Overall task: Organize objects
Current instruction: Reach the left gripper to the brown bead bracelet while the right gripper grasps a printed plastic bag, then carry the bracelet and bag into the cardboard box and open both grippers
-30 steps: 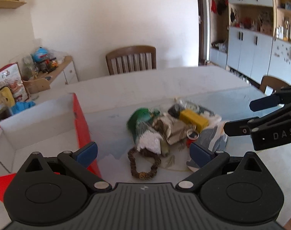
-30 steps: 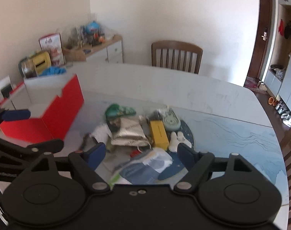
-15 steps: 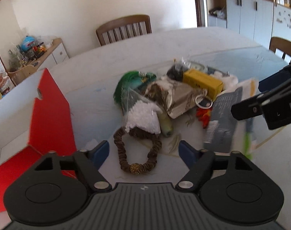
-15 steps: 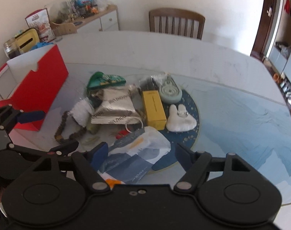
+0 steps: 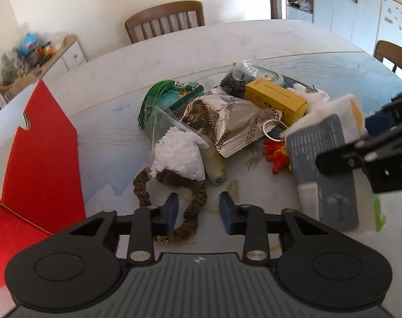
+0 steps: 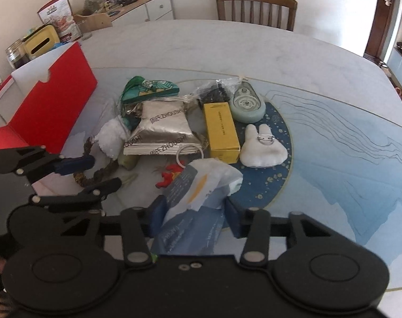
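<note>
On the table (image 6: 253,42), a heap of small things is lying beside a red box (image 6: 49,108). At its near edge the right gripper (image 6: 193,216) is closing narrow around a grey-blue packet (image 6: 193,206); the packet is sitting between the pads and crumpling there. The left gripper (image 5: 198,212) is closing too, its jaws narrowing around one side of a brown braided ring (image 5: 193,198), which is lying flat on the table between the pads; whether the pads are pressing on it I cannot tell. Just past the ring, a bag of white bits (image 5: 178,156) is resting on it. Behind that a silver pouch (image 6: 161,129) is lying by a yellow carton (image 6: 222,132), with a green pouch (image 6: 148,90) further back. A white plush (image 6: 263,145) is lying on a round blue mat (image 6: 277,175). A chair (image 6: 256,8) is standing at the far side.
</note>
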A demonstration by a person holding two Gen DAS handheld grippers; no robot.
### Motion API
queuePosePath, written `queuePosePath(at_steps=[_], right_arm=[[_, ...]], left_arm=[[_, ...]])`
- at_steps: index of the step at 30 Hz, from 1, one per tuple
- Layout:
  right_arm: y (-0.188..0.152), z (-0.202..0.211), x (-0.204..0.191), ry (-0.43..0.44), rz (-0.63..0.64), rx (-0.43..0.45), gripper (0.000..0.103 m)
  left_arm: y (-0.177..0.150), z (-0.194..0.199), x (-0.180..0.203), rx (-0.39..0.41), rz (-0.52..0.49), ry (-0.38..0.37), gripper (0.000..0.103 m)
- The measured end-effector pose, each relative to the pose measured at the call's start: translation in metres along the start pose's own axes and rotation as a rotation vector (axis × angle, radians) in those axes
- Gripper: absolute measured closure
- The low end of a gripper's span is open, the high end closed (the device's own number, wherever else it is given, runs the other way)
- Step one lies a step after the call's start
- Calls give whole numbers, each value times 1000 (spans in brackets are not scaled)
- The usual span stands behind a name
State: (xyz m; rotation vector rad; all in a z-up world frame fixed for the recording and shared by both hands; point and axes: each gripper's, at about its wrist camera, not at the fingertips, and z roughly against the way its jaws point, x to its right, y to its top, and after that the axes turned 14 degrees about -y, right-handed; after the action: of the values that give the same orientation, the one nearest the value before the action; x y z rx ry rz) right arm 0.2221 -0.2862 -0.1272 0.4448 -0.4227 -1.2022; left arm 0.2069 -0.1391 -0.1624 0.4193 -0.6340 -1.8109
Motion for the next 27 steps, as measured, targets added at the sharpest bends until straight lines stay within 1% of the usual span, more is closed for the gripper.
queuePosePath(at_steps=[1, 2, 5, 10, 15, 20, 27], right_arm=[[0, 1, 0, 2, 11, 7, 65], [1, 2, 0, 4, 22, 13, 68], [1, 6, 0, 15, 55, 31, 73], [2, 14, -2, 35, 104, 61, 80], [1, 24, -2, 70, 137, 70, 81], [3, 38, 0, 104, 146, 79, 81], [14, 57, -1, 137, 149, 100, 81]], left_arm=[[1, -1, 0, -3, 1, 6, 81], [1, -1, 1, -9, 1, 14, 86], [1, 1, 1, -15, 10, 23, 94], [-1, 14, 0, 13, 47, 29, 95], [-2, 30, -4, 38, 115, 23, 95], [-3, 53, -10, 62, 205, -5, 95], [0, 87, -20, 109, 278, -56, 95]])
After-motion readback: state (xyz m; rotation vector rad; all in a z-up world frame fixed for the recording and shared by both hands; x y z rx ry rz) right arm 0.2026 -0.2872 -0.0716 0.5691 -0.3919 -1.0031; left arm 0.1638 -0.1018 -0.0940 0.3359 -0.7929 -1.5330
